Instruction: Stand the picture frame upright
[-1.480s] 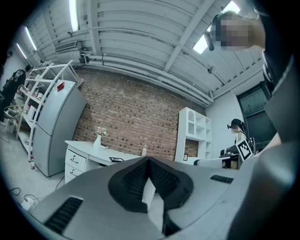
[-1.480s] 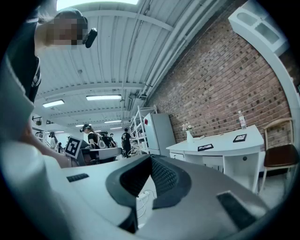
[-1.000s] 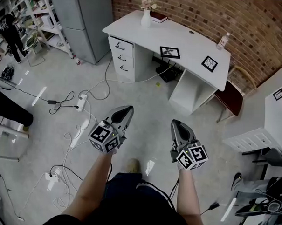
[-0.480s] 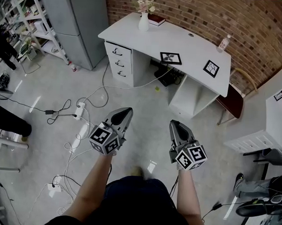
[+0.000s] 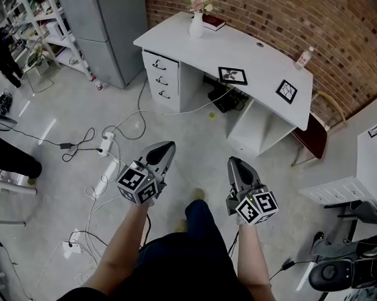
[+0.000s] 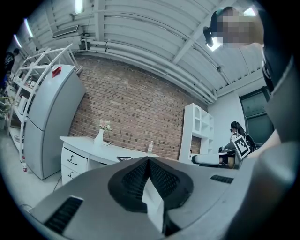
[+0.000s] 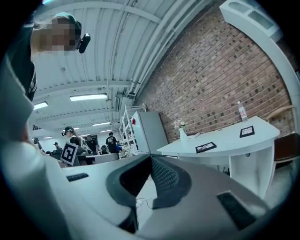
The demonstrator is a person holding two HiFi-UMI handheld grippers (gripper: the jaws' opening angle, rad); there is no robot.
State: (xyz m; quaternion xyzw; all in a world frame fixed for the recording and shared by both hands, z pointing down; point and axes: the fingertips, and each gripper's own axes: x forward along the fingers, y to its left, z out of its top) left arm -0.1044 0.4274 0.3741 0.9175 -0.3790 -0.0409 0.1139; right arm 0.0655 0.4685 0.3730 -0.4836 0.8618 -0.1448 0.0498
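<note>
Two black picture frames lie flat on the white desk [image 5: 199, 50] ahead: one [image 5: 233, 76] near the desk's front edge, the other [image 5: 286, 91] further right. In the right gripper view both frames show too, the nearer [image 7: 206, 147] and the farther [image 7: 247, 131]. My left gripper [image 5: 167, 146] and right gripper [image 5: 233, 162] are both shut and empty, held over the floor well short of the desk. The person's forearms, dark trousers and a shoe show below them.
A white vase with flowers [image 5: 196, 22], a book [image 5: 213, 23] and a bottle [image 5: 302, 57] stand on the desk. A chair [image 5: 311, 136] sits at its right end. Cables and a power strip [image 5: 105, 144] lie on the floor at left. A grey cabinet [image 5: 116, 31] stands left of the desk.
The person has stepped forward, one leg now swung ahead between the grippers. The desk sits slightly differently in view. Both grippers stay shut and level.
</note>
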